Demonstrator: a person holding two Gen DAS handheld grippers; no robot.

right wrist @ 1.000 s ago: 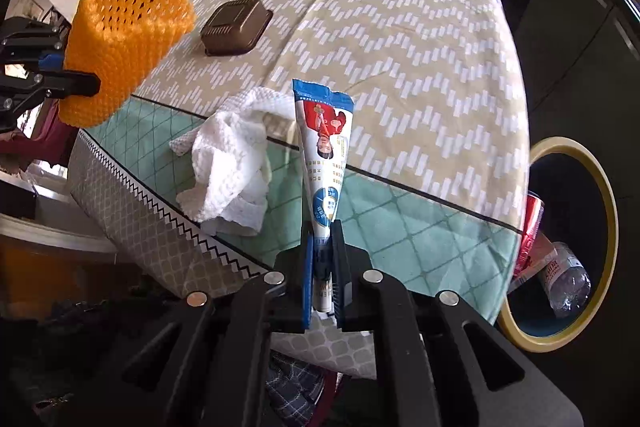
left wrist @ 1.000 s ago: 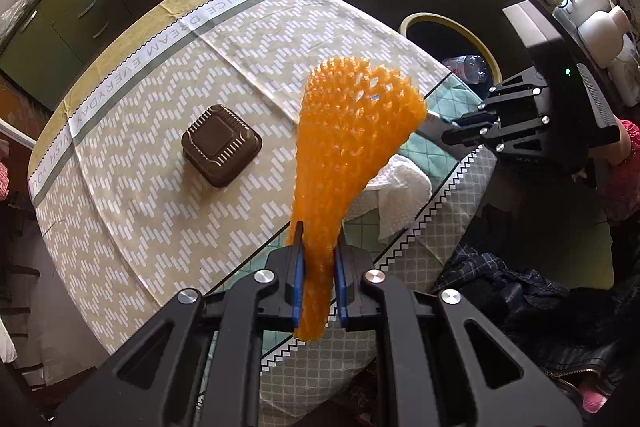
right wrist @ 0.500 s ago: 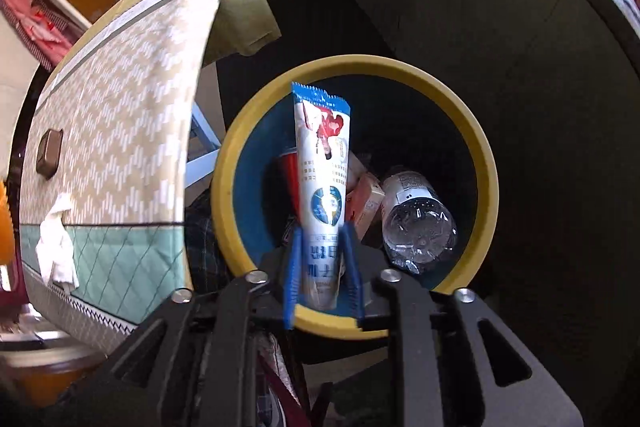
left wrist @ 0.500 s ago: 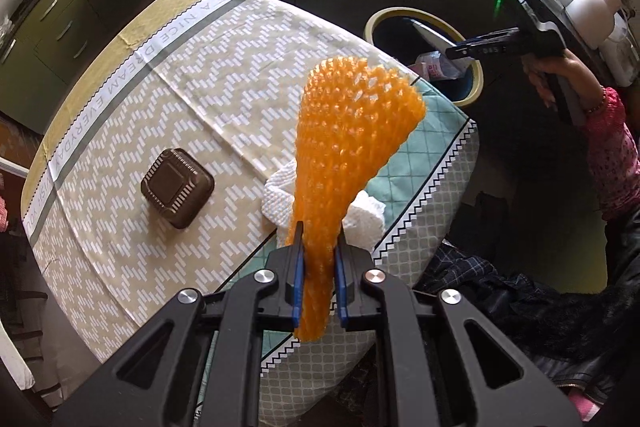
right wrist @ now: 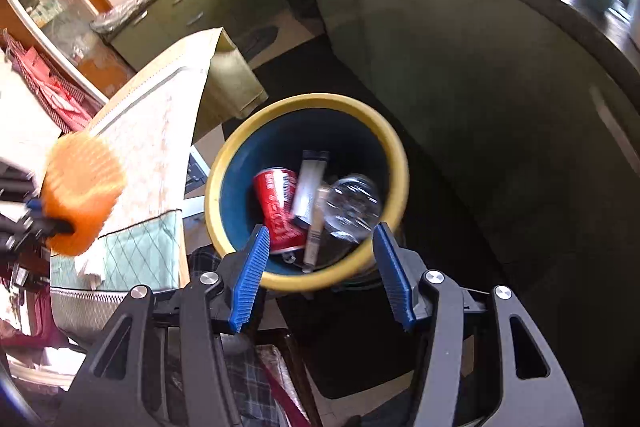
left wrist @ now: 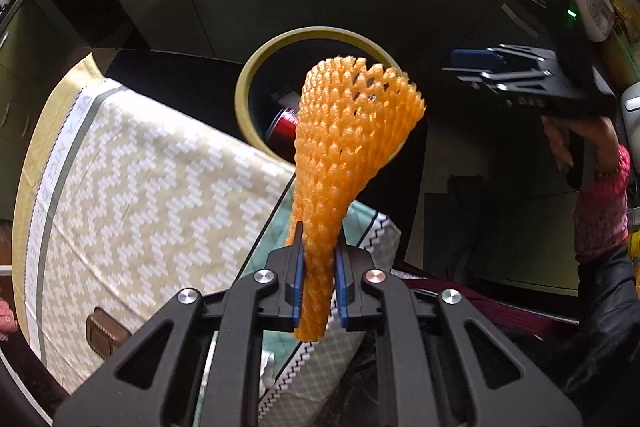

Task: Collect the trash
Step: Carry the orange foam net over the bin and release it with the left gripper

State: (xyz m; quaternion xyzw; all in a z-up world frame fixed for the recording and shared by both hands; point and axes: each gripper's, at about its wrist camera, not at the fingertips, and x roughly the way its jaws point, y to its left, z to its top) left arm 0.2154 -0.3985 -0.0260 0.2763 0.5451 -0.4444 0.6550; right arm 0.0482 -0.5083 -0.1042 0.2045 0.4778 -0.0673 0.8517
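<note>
My left gripper (left wrist: 318,281) is shut on an orange foam fruit net (left wrist: 348,147) and holds it upright in the air, in line with the yellow-rimmed bin (left wrist: 256,75) beyond the table edge. The net also shows in the right wrist view (right wrist: 82,199). My right gripper (right wrist: 320,267) is open and empty above the bin (right wrist: 394,155). Inside the bin lie a red can (right wrist: 278,207), the snack wrapper (right wrist: 310,187) and a clear plastic bottle (right wrist: 352,207). The right gripper also shows in the left wrist view (left wrist: 480,65), to the right of the bin.
The table with a patterned cloth (left wrist: 140,195) is on the left; a brown box (left wrist: 106,337) sits on it and a white tissue (right wrist: 90,265) lies near its edge. Dark kitchen cabinets (right wrist: 460,39) stand behind the bin. Clothes lie on the floor (right wrist: 256,379).
My right gripper opened and the snack wrapper dropped into the bin. My left gripper carried the orange net from over the table toward the bin.
</note>
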